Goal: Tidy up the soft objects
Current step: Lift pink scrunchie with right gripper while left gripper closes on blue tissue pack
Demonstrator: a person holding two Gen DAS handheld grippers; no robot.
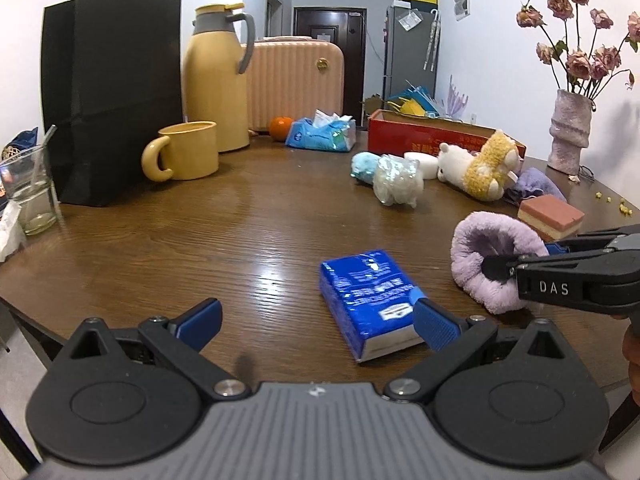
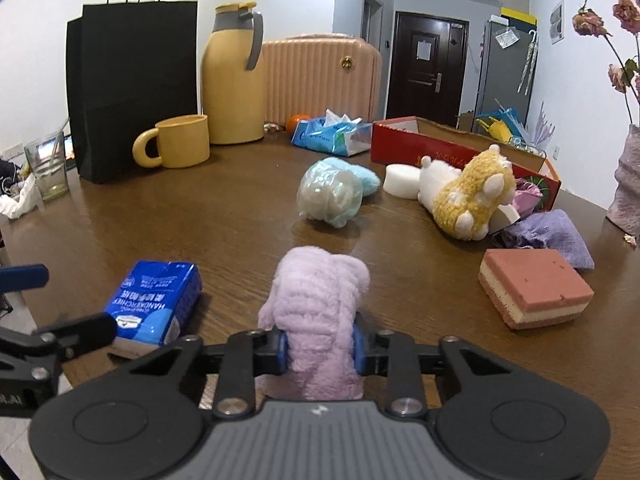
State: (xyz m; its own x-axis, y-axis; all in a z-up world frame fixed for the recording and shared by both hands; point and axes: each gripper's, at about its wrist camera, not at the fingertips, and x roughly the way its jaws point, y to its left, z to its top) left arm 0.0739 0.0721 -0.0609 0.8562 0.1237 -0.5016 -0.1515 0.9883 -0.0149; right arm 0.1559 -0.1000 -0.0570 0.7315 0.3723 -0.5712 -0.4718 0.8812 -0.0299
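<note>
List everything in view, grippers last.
table: 1, dark wood
paper bag: 1, black, far left
glass: 1, clear, left edge
mug: 1, yellow
thermos jug: 1, yellow
suitcase: 1, pink, behind
orange: 1
tissue pack: 1, blue, far
cardboard box: 1, red
plush toy: 1, yellow-white, lying
sponge: 1, pink-cream
handkerchief pack: 1, blue, near
fluffy cloth: 1, lilac
vase: 1, dried roses
left hand-held gripper: open
right hand-held gripper: shut on cloth
</note>
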